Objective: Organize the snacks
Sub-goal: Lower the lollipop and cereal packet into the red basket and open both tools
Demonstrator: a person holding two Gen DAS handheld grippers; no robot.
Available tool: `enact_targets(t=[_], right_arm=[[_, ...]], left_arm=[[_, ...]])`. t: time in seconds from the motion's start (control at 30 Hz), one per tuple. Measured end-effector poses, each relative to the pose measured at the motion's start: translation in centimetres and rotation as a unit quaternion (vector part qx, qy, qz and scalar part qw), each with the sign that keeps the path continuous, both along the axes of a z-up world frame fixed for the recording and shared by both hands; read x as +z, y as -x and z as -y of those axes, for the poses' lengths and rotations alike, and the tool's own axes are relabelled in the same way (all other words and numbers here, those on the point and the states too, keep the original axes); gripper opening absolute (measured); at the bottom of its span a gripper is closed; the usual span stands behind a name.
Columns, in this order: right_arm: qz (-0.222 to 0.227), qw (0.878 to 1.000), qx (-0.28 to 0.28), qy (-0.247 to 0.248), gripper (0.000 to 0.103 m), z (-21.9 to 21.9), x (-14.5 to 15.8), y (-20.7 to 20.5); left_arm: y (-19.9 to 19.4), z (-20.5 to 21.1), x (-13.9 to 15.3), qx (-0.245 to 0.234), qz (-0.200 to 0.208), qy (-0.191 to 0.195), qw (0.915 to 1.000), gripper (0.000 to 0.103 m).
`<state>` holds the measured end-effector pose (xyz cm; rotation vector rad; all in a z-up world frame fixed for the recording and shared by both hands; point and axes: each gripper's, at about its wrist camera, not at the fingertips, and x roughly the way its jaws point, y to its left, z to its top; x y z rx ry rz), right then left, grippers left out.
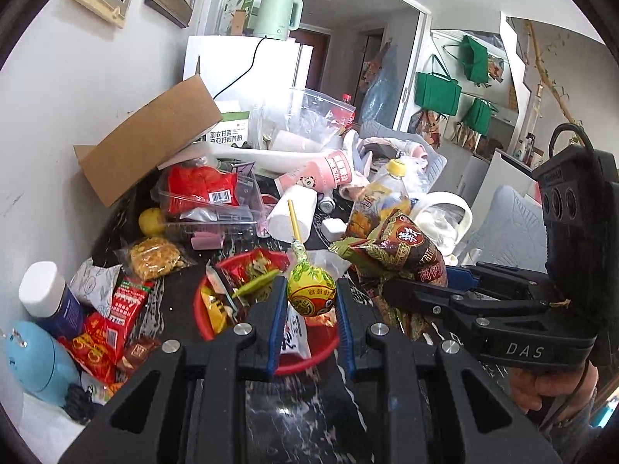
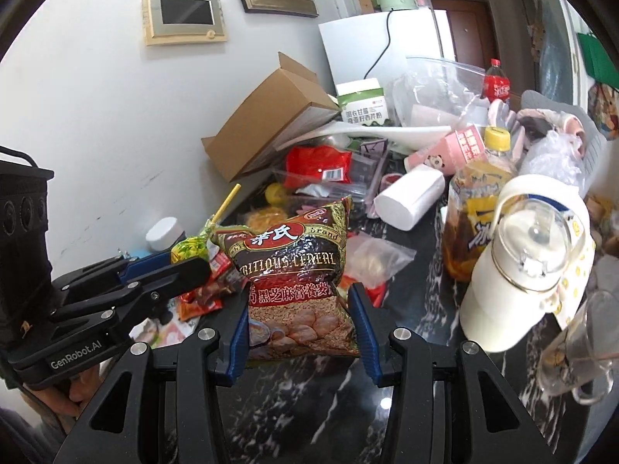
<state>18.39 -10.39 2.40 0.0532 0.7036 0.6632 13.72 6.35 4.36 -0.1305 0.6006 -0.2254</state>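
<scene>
The left gripper [image 1: 307, 305] is clenched on a lollipop [image 1: 310, 294], low centre of frame above the red bowl [image 1: 294, 363], which already holds some packets. The right gripper [image 2: 298, 321] grasps a cereal bag [image 2: 300, 282] — centre frame. Loose snacks [image 1: 112, 321] at lower left remain unsorted, so much is left.

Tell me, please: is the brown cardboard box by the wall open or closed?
Open. The cardboard box lies tilted on the clutter, and in the right wrist view its end flaps stand apart. What is inside, I cannot tell.
</scene>
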Motion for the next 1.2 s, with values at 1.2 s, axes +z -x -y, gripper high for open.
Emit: enact_targets(t=[1.2], right_arm=[[-0.049,0.998,0.001,0.027,0.046,-2.6,-5.1,-6.5]], left_arm=[[-6.4,-2.6,-11.3,0.029,-0.118,-0.011,0.9926,0.024]])
